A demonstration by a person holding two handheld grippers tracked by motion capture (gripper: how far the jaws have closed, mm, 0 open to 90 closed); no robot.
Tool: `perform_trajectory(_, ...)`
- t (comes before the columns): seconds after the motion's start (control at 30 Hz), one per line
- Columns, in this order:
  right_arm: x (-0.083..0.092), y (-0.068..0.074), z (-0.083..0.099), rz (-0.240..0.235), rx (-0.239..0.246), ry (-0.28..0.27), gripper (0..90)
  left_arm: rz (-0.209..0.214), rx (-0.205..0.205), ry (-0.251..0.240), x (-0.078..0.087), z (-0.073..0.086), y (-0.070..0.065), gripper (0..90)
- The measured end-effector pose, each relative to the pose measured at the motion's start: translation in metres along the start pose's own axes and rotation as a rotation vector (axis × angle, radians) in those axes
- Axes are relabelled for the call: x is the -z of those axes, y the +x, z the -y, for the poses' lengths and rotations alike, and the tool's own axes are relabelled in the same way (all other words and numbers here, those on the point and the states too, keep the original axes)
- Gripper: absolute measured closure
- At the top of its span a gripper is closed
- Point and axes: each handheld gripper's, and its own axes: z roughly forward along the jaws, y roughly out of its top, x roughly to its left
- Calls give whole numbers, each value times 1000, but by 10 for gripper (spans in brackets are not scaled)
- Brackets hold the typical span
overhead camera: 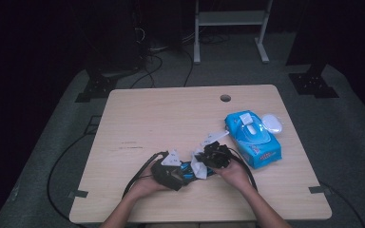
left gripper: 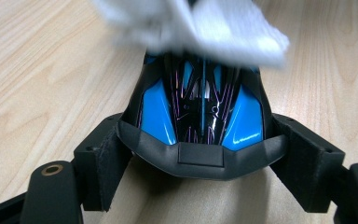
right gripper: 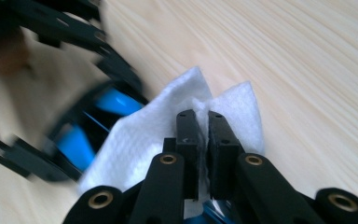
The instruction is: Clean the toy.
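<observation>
Left tool [left gripper: 200, 154] clamps the black-and-blue mouse [left gripper: 200, 109]; right tool [right gripper: 204, 135] pinches a white wipe [right gripper: 135, 144] against it

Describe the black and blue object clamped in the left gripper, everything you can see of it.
The black and blue object looks like glossy moulded plastic: a black body with two bright blue panels, thin purple streaks down the middle and a matt dark band along its near edge. What exactly it is I cannot tell. It narrows away from the camera. The left gripper is shut on it, one pad on each side, just above the wooden table. A white wipe, pinched in the right gripper, lies over its far end.
</observation>
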Motion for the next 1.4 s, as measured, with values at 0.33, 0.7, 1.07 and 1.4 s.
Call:
perform_trajectory(0.33,22,-32,30,48,-81,24,843,2,-1,2,0,0,1,239)
perform_trajectory(0.7,27,-26,41,46,-49,7,843,-3,-12,9,1,1,0,239)
perform_trajectory(1.07,29,-17,45,-11,-11,-18,842,-5,-14,10,2,1,0,238)
perform_trajectory(1.4,34,-23,52,11,-6,-75,746,-6,-18,13,2,0,0,238)
